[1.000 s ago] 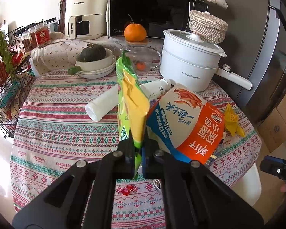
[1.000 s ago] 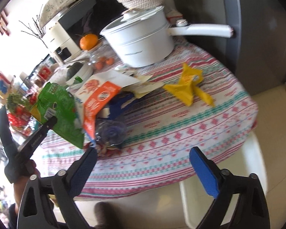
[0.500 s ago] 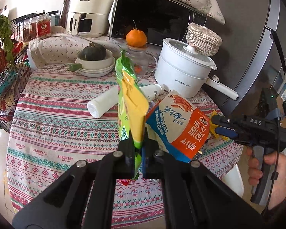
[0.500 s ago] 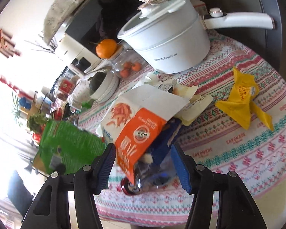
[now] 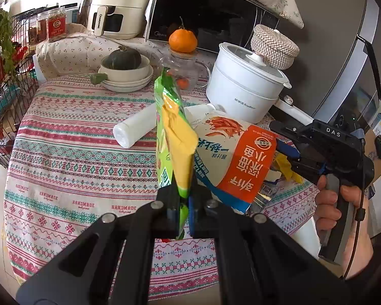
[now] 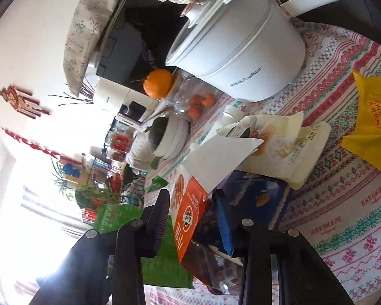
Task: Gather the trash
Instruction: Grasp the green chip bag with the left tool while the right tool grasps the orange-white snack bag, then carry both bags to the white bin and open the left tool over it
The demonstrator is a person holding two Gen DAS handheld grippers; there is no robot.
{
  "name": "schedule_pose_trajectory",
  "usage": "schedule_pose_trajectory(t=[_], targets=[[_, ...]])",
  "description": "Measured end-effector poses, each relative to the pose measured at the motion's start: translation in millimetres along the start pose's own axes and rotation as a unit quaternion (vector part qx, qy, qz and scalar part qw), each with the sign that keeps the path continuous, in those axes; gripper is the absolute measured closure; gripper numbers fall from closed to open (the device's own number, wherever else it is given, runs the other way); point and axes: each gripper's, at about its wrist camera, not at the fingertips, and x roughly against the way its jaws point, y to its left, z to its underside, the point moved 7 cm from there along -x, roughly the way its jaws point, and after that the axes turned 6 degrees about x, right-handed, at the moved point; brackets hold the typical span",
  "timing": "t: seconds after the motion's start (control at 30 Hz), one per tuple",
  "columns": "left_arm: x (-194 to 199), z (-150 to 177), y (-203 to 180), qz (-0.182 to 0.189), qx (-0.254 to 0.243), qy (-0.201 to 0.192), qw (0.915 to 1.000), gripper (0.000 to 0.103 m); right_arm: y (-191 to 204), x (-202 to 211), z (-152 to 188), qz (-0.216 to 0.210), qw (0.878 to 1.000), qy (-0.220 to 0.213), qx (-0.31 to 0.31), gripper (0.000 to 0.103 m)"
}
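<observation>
Both tools at the trash, table's near edge

Left tool (image 5: pixel 184 208) clenched on upright green-yellow packet (image 5: pixel 174 137). Left view alone shows the hand (image 5: pixel 343 218) gripping the right tool (image 6: pixel 194 218); its jaws, just closing, straddle the orange-white bag (image 6: pixel 190 218), contact unclear.

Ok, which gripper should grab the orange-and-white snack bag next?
Right. The right gripper already straddles the orange-and-white snack bag, its jaws just closing around the edge. The left gripper is shut on the green-and-yellow wrapper, so it's occupied.
</observation>
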Motion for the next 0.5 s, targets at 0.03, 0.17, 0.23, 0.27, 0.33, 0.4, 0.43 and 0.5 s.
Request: schedule_pose_trajectory(t=[0.03, 0.17, 0.23, 0.27, 0.33, 0.4, 0.43, 0.5], targets=[[-1.2, 0.8, 0.1, 0.000, 0.001, 0.003, 1.0000, 0.098, 5.2, -2.4, -0.2, -0.005, 1.000, -0.001, 0.004, 0.067], [-8.2, 5.3, -1.6, -0.004, -0.004, 0.017, 0.9998, 0.098, 22.7, -16.1, 6.1, -0.037, 0.999, 0.016, 0.005, 0.067], [-11.9, 8.4, -2.5, -0.006, -0.008, 0.025, 0.9996, 0.098, 26.0, -25.5, 13.3, -0.036, 0.999, 0.034, 0.004, 0.067], [-13.7, 10.2, -2.9, -0.007, -0.011, 0.030, 0.9995, 0.098, 27.7, -33.4, 17.6, -0.028, 0.999, 0.046, 0.007, 0.067], [-16.3, 12.9, -3.9, -0.006, -0.014, 0.037, 0.9992, 0.098, 30.0, -45.5, 26.8, -0.005, 0.998, 0.064, 0.015, 0.067], [-15.6, 13.6, -3.5, -0.005, -0.015, 0.038, 0.9991, 0.098, 34.0, -57.6, 34.0, 0.009, 0.997, 0.079, 0.020, 0.070], [-14.5, 13.3, -3.0, -0.006, -0.015, 0.037, 0.9992, 0.098, 34.5, -62.7, 37.4, 0.016, 0.996, 0.084, 0.024, 0.082], [-10.9, 11.2, -1.0, -0.011, -0.017, 0.030, 0.9993, 0.098, 36.3, -73.4, 44.7, 0.050, 0.993, 0.098, 0.035, 0.094]])
